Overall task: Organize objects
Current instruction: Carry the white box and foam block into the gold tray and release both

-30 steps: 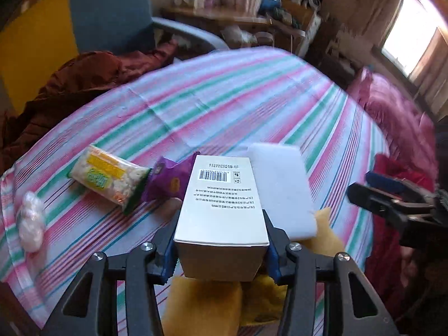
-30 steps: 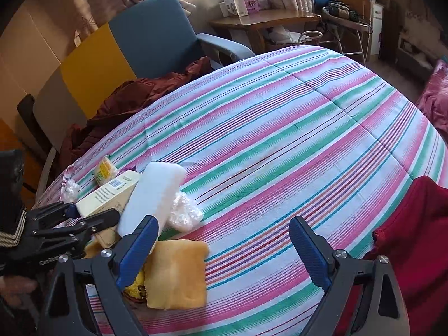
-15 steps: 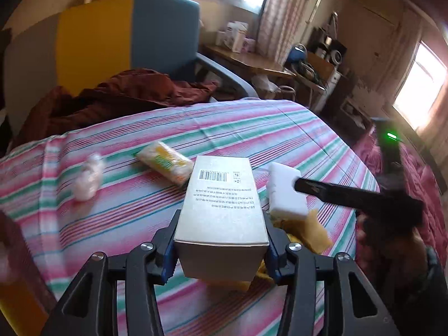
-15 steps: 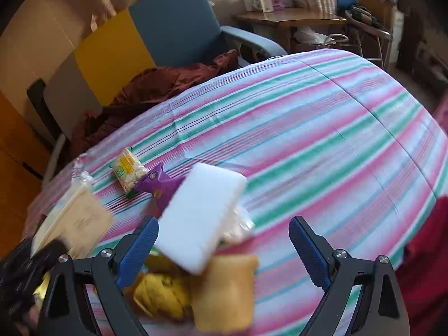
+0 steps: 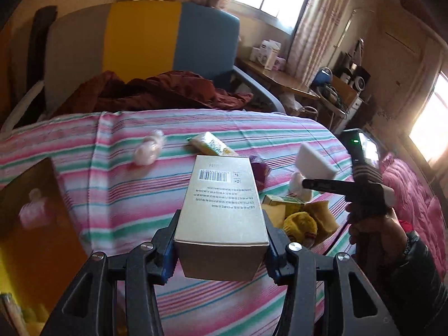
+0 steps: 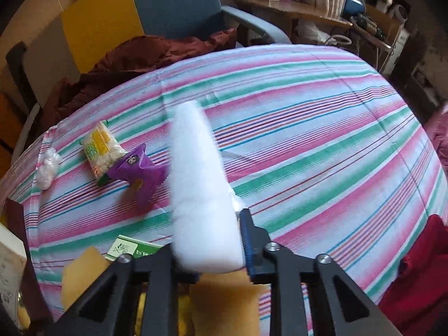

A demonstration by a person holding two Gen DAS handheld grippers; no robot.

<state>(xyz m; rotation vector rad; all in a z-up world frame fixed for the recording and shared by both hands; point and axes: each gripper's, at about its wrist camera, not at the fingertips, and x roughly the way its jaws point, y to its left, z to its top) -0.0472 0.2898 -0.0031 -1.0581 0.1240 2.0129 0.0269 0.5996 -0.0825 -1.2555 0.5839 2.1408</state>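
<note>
- Left gripper [image 5: 221,240]: jaws closed against both long sides of a pale carton [image 5: 222,210], barcode face up, carton raised clear above the striped bedspread [image 5: 117,196].
- Right gripper [image 6: 208,249]: jaws clamped on the near end of a white foam block [image 6: 198,196], block lifted off the bedspread and pointing away from the camera.
- Seen from the left wrist view: right gripper [image 5: 308,183] to the right of the carton, white foam block [image 5: 315,161] at its tip.
- On the bedspread [image 6: 308,117], left of the foam block: purple packet [image 6: 137,170], then a yellow-green snack bag [image 6: 100,147] touching it, then a small clear bag of white pieces [image 6: 47,165] nearest the left edge.
- Below the foam block, at the near edge: green-and-white box [image 6: 131,249] and yellow-brown soft items [image 6: 224,305], partly hidden by the gripper.
- Beyond the bedspread: dark red garment [image 6: 134,56] heaped against a chair with grey, yellow and blue panels [image 6: 168,2].
- Left of the carton, at the frame edge: orange container [image 5: 36,224]; contents blurred.
</note>
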